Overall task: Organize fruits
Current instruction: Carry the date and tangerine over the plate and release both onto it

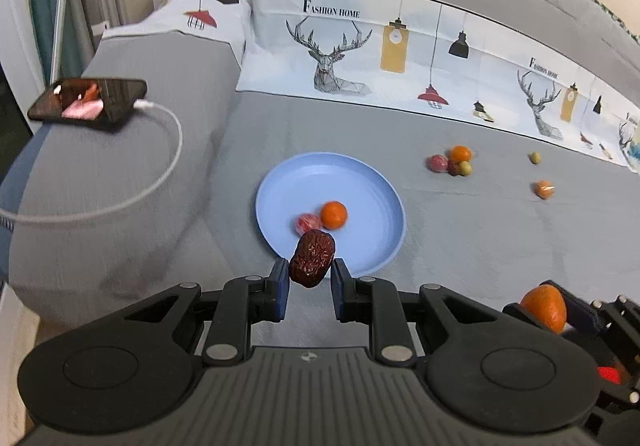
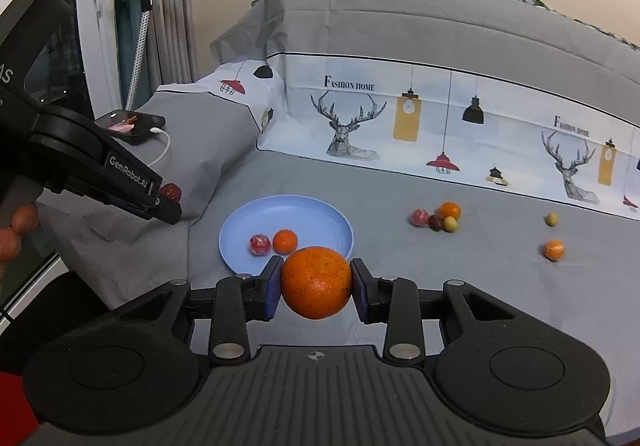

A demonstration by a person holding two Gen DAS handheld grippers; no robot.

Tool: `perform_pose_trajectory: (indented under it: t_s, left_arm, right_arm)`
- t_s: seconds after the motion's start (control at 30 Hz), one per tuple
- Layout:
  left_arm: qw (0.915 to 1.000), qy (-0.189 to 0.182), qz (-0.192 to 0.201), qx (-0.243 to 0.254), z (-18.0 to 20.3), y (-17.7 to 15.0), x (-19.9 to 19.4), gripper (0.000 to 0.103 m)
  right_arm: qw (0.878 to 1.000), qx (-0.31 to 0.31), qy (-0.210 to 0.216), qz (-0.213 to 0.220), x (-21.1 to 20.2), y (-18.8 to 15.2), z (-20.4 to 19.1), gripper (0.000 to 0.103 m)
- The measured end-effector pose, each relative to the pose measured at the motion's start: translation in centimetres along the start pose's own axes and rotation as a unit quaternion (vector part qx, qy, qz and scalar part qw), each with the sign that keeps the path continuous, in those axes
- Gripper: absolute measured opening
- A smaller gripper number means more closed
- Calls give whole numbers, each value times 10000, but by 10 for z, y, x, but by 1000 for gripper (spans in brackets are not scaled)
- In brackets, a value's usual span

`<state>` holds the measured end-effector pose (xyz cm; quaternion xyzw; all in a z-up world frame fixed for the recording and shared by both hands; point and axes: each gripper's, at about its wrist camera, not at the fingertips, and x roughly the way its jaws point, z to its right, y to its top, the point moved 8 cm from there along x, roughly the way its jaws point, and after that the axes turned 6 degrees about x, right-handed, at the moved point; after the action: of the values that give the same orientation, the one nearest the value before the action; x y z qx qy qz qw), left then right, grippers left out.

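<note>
My left gripper [image 1: 311, 274] is shut on a wrinkled dark red date [image 1: 312, 258], held just over the near rim of a light blue plate [image 1: 360, 182]. On the plate lie a small orange [image 1: 333, 215] and a red-streaked round fruit [image 1: 308, 224]. My right gripper [image 2: 316, 282] is shut on a large orange [image 2: 316, 282], just in front of the same plate [image 2: 304, 210]. The left gripper [image 2: 160, 198] with its date [image 2: 171, 191] shows at the left of the right wrist view. The held orange [image 1: 545, 306] shows at the lower right of the left wrist view.
All rests on a grey bedspread [image 2: 440, 266]. A cluster of several small fruits [image 2: 438, 217] lies right of the plate, with an olive-like fruit [image 2: 551, 219] and a small orange [image 2: 554, 249] farther right. A phone [image 1: 88, 99] on a charging cable sits on a pillow at left. Printed pillows [image 2: 400, 114] line the back.
</note>
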<state>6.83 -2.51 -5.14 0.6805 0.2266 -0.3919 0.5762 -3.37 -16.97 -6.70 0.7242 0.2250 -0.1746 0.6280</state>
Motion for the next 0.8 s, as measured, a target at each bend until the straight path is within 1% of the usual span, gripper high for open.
perform_pose_trajectory:
  t_s: [0.17, 0.37, 0.53, 0.8]
  left_arm:
    - [9999, 83, -72, 74, -6, 10, 20, 24]
    - [9995, 123, -275, 103, -15, 19, 55, 24]
    - [9987, 108, -472, 183, -19, 26, 91, 24]
    - [9965, 102, -742, 371, -15, 36, 149, 24]
  right_arm:
    - [10000, 18, 66, -14, 22, 11, -5, 38]
    - [9997, 18, 134, -184, 60, 15, -11, 38]
    - [9990, 80, 152, -423, 100, 13, -8, 38]
    - [9967, 82, 173, -785, 160, 2, -1, 38]
